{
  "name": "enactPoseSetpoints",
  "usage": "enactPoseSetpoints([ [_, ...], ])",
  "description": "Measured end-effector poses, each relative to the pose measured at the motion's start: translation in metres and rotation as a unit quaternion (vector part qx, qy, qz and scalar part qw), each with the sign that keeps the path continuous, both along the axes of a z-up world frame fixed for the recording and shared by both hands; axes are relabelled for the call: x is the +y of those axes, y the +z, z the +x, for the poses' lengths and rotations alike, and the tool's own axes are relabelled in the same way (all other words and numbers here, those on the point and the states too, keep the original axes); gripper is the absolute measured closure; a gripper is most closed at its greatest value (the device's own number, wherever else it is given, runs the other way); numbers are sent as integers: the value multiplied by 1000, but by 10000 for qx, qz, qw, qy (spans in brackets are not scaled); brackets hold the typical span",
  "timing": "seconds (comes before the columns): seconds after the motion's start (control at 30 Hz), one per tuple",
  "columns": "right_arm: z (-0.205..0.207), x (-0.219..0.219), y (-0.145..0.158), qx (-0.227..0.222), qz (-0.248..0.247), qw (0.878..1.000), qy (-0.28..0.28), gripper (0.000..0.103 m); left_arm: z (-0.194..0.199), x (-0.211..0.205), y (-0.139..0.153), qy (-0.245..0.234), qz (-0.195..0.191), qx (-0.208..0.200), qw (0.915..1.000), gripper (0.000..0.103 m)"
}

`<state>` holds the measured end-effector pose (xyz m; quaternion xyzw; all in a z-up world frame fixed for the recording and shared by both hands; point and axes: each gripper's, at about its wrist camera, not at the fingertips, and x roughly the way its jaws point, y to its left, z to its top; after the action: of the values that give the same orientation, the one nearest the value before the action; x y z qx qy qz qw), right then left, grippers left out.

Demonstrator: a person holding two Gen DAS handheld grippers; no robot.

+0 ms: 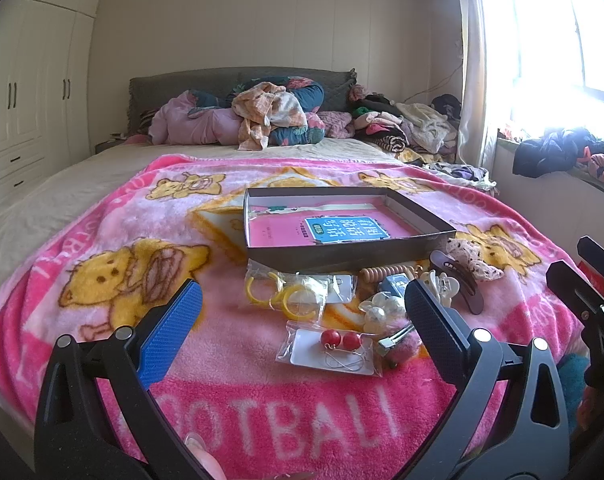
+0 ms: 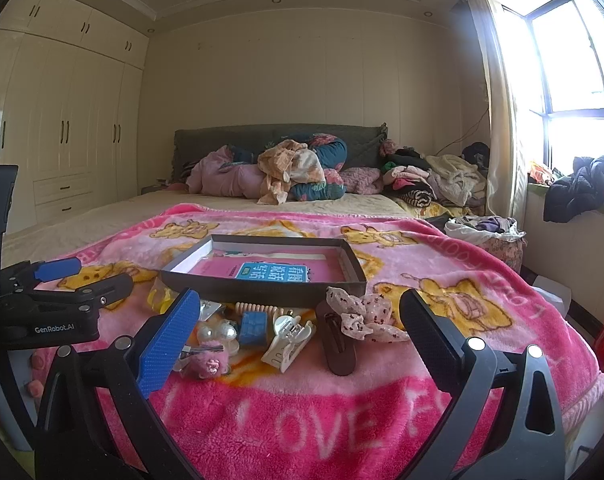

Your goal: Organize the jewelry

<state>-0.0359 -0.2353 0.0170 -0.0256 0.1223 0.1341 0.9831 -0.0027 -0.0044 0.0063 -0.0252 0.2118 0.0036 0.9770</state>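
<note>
My left gripper (image 1: 302, 312) and right gripper (image 2: 300, 322) both have fingers spread wide, holding nothing. The jewelry sits mid-frame on the fuzzy pink bear blanket (image 1: 102, 216), below the flat grey cardboard box (image 1: 342, 254). Only my left view shows the round red bead earrings in a clear bag (image 1: 340, 340) and yellow plastic hoops (image 1: 278, 294). My right view shows the spotted pink fabric bow (image 2: 362, 316) better.

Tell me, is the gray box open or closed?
Open. The gray box has no lid on, and you can see straight down to a pink book lying inside.
</note>
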Motion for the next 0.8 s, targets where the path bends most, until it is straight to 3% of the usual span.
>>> enactPoseSetpoints([
  [0.8, 1, -1, 0, 40, 3, 10000, 10, 6, 1, -3, 0, -31, 6, 13, 10000, 10],
])
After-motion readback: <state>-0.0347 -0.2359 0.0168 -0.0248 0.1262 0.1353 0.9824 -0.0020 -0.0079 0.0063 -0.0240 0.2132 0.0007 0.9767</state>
